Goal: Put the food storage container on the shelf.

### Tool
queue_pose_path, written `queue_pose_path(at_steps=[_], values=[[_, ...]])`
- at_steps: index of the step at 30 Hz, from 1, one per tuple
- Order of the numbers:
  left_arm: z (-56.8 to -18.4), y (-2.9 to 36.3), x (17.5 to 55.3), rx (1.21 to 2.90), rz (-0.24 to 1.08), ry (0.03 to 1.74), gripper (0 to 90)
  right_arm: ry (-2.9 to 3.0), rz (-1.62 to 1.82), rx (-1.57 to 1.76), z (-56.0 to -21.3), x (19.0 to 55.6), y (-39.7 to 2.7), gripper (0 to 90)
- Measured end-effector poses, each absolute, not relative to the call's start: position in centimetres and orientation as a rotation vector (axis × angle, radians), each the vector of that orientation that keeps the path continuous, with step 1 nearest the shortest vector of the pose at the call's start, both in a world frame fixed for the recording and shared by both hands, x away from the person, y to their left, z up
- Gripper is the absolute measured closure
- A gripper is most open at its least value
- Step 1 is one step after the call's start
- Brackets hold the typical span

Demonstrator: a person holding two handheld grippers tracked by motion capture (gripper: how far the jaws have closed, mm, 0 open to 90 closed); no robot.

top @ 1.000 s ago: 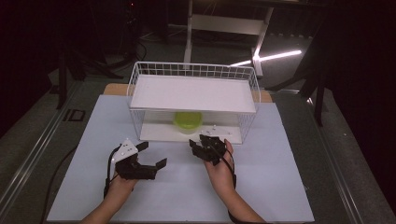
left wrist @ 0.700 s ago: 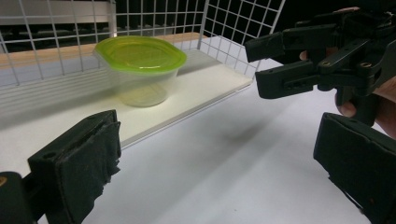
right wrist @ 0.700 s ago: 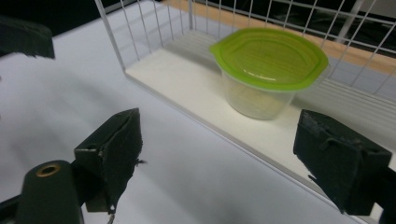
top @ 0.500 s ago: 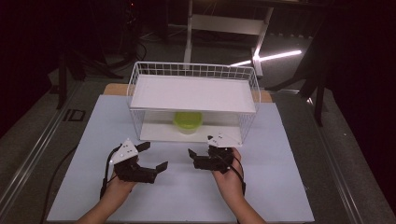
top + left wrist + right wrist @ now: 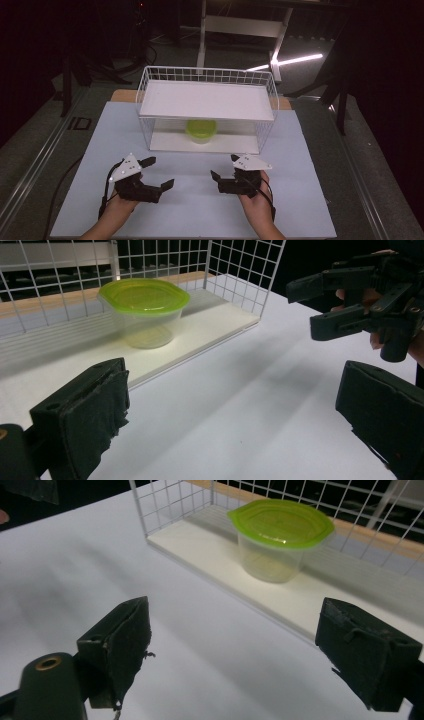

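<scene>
Drawing back from the wire rack (image 5: 207,107) toward the table's near edge, the right gripper (image 5: 224,173) has just opened its jaws wide, nothing between them. Left gripper (image 5: 159,173) is wide open, empty too. On the rack's lower shelf sits the green-lidded tub (image 5: 276,537): light, thin plastic, likely slippery; grip its sides below the lid.

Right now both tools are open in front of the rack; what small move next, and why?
Probably ease the right tool forward toward the green-lidded tub on the rack's lower shelf. Its jaws, just opened, hold nothing, and the tub sits straight ahead at the open front.
</scene>
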State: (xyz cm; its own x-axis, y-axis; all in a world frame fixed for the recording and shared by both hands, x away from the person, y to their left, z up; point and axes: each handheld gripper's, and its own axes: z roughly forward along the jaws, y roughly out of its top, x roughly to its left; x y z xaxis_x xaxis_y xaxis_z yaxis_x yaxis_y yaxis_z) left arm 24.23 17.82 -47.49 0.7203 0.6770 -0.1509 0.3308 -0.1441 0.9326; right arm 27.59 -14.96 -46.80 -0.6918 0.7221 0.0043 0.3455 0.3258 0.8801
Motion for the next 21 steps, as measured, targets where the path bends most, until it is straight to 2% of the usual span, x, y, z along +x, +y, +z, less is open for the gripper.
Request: queue_pose_path(at_steps=[21], values=[[-49.6, 19.2, 21.8, 1.737, 0.336, 0.802, 1.7, 2.257, 1.299, 0.946, -48.5, 25.1, -17.7, 14.4]])
